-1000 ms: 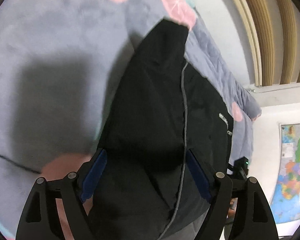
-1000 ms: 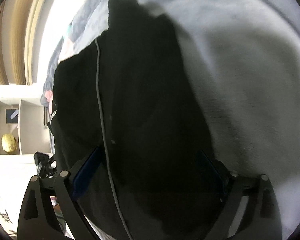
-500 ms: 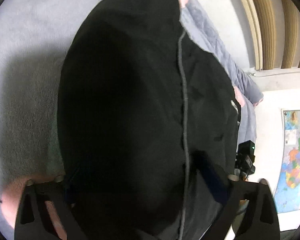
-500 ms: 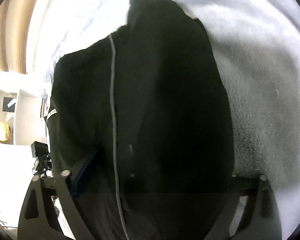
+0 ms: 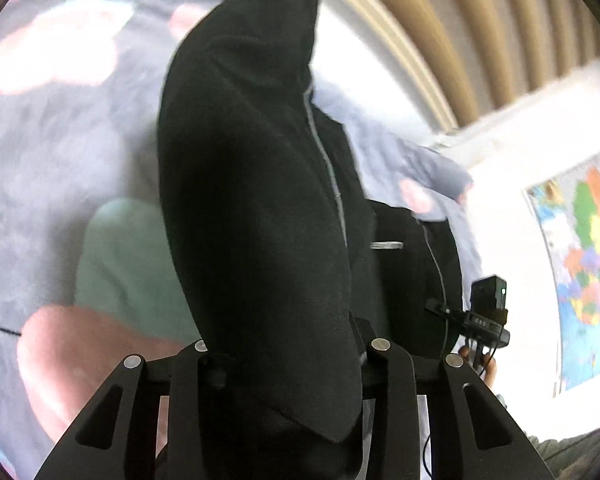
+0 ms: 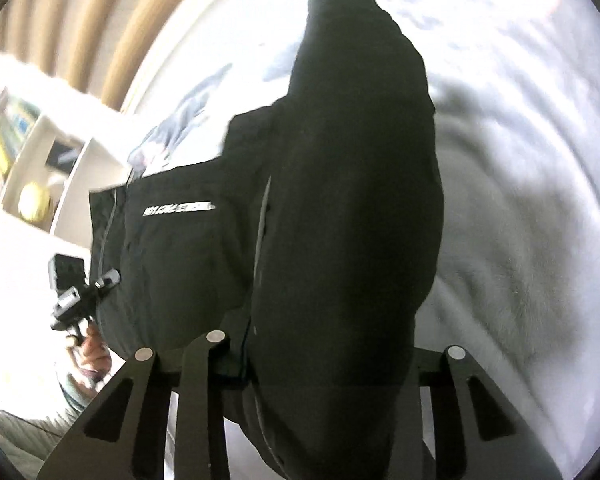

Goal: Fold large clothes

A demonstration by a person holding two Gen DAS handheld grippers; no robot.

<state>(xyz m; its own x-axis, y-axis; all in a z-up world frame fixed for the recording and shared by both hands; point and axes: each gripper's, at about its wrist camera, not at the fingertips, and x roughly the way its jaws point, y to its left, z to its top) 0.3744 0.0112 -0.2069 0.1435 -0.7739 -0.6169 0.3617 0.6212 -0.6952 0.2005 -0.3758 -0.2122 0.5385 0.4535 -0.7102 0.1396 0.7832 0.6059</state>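
Black garment (image 5: 256, 208): in the left wrist view it fills the centre of the frame, running from the lower centre, where it passes between the fingers of the left gripper (image 5: 284, 360), up to a rounded end at the upper centre. I read the left gripper as clamped on the cloth, since the fabric bunches at the fingers and hangs from them. The long axis runs bottom to top of the frame, leaning slightly to the upper right. A grey zip line follows this axis on the right side. Behind it, at left, lies the bed blanket (image 5: 60, 152), grey with pink patches. A wall map (image 5: 580, 256) shows at right. The other gripper is seen small at right centre, below the garment's far edge.

In the right wrist view the garment (image 6: 352, 208) again occupies the centre, entering between the fingers of the right gripper (image 6: 316, 356) at lower centre and ending at the upper centre. This gripper also appears clamped on the fabric. A panel with a white logo strip (image 6: 178, 209) spreads toward the left centre. The pale blanket (image 6: 532, 208) lies at right; a shelf (image 6: 40, 160) stands at left.

Progress, as I judge it: the garment is lifted and held at two points, above the bed. No finished fold is visible. Laying flat and folding remain.
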